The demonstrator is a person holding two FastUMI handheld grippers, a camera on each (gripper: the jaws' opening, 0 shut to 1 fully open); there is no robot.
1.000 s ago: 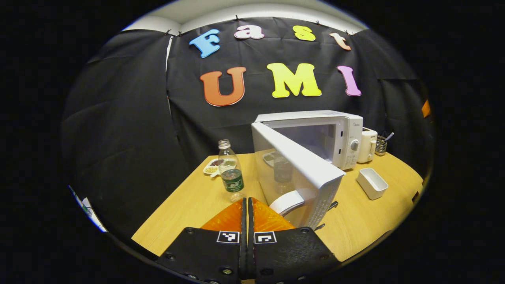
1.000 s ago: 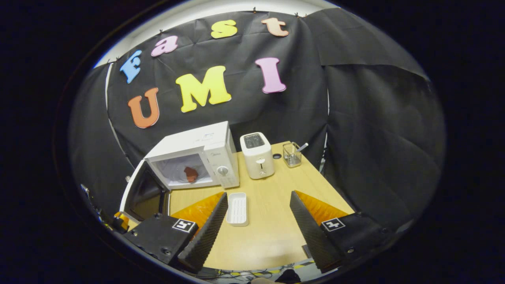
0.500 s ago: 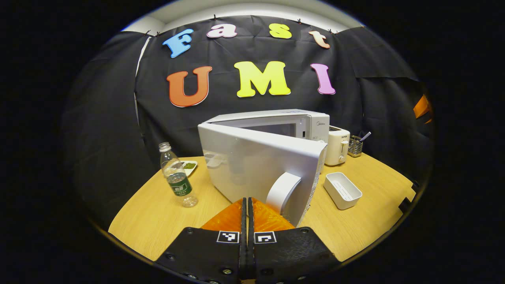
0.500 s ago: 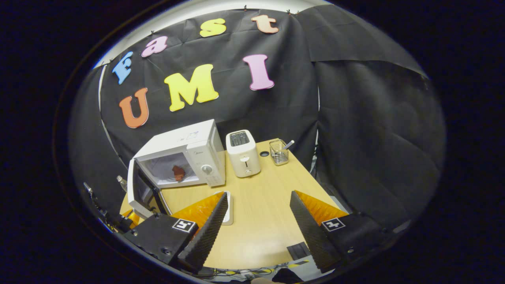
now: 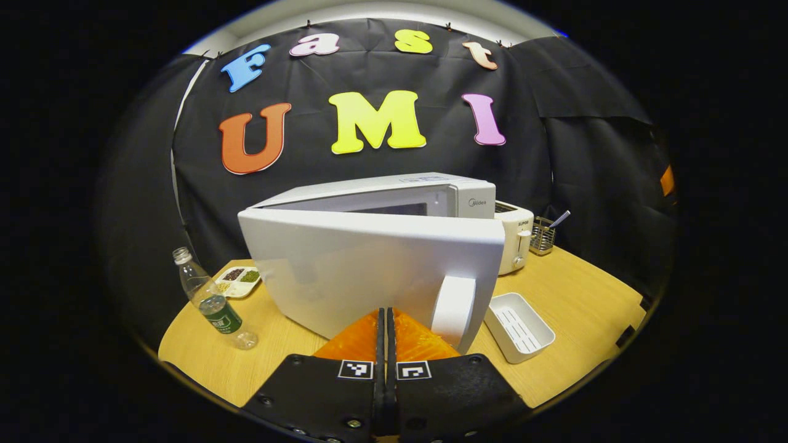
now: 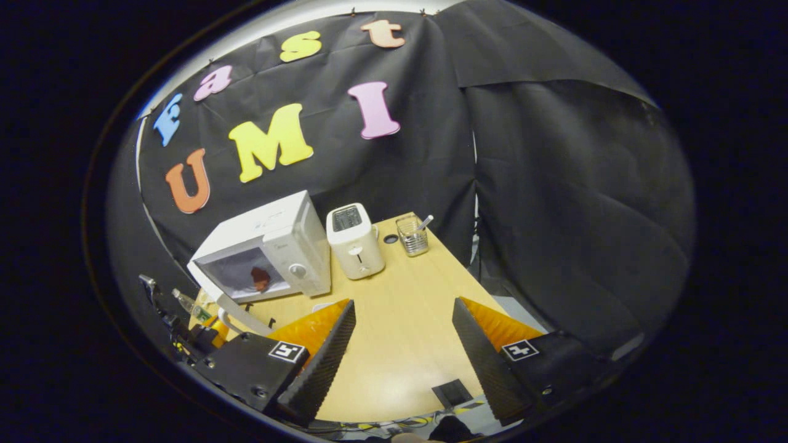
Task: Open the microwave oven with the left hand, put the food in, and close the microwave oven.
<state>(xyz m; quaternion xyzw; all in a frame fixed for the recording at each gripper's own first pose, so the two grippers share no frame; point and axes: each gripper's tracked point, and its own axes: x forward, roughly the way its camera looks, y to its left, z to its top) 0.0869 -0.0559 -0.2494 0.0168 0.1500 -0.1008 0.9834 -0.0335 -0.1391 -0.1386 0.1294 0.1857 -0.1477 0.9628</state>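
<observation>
The white microwave [image 5: 431,187] stands at the back of the wooden table [image 5: 585,295]. Its door [image 5: 369,271] is partly swung in, and a gap remains on the handle side. My left gripper [image 5: 386,312] is shut with nothing between its fingers; its tips are at the door's outer face, just left of the white handle [image 5: 452,307]. In the right gripper view, a reddish piece of food [image 6: 260,278] lies inside the microwave [image 6: 265,231]. My right gripper [image 6: 403,303] hangs open above the table, well to the right of the microwave.
A plastic bottle [image 5: 212,301] and a sectioned dish [image 5: 237,280] are left of the microwave. A white tray [image 5: 520,326] lies right of the door. Farther right are a toaster [image 5: 514,237] and a wire holder [image 5: 543,234], near the table's edge.
The microwave door has swung from wide open to nearly shut, with my shut left gripper following behind it. My right gripper has stayed open and drifted rightwards.
</observation>
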